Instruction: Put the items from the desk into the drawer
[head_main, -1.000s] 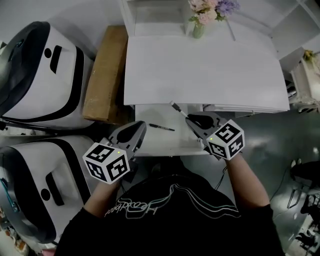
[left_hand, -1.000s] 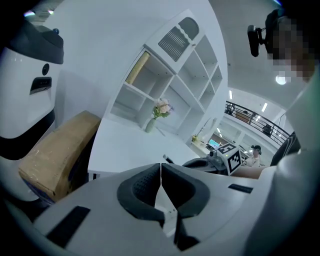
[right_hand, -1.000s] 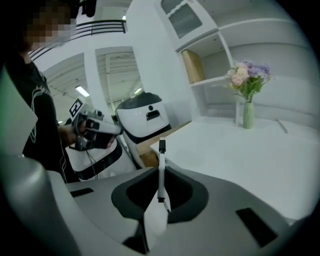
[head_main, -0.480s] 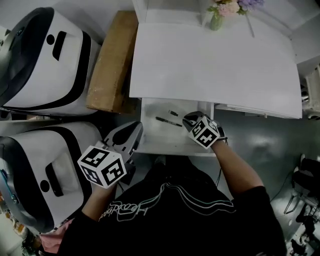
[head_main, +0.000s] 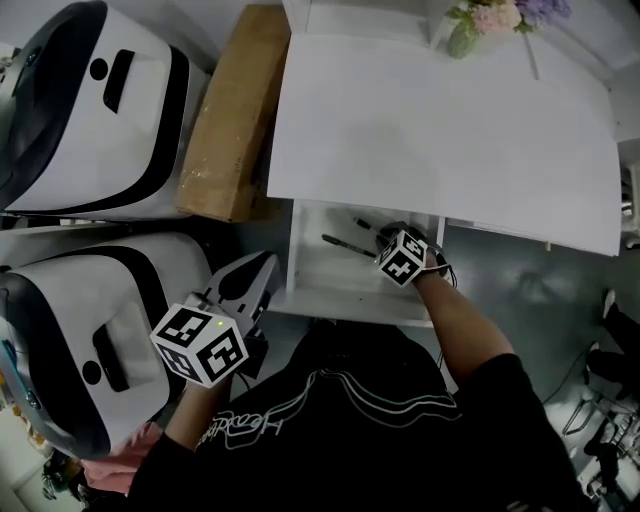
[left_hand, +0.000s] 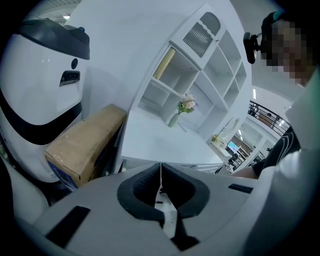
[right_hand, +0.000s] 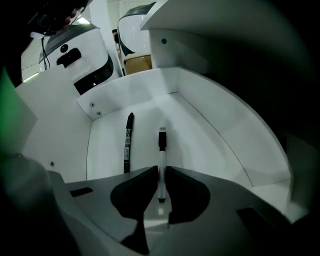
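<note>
The white drawer (head_main: 345, 295) stands pulled open under the white desk (head_main: 440, 130). A black pen (head_main: 346, 245) (right_hand: 128, 142) lies on the drawer floor. My right gripper (head_main: 387, 240) (right_hand: 160, 172) is down inside the drawer, shut on a white marker with a black cap (right_hand: 161, 160). The marker points toward the drawer's back, parallel to the pen and right of it. My left gripper (head_main: 260, 268) (left_hand: 161, 172) hovers outside the drawer's front left corner, jaws shut together with nothing in them.
A cardboard box (head_main: 235, 110) leans beside the desk's left edge. Two large white machines with black bands (head_main: 90, 110) (head_main: 80, 330) fill the left side. A vase of flowers (head_main: 470, 30) stands at the desk's back, in front of a white shelf unit (left_hand: 200, 65).
My right gripper has gone from above the drawer's front edge down into the drawer, carrying the marker. The left gripper has barely moved.
</note>
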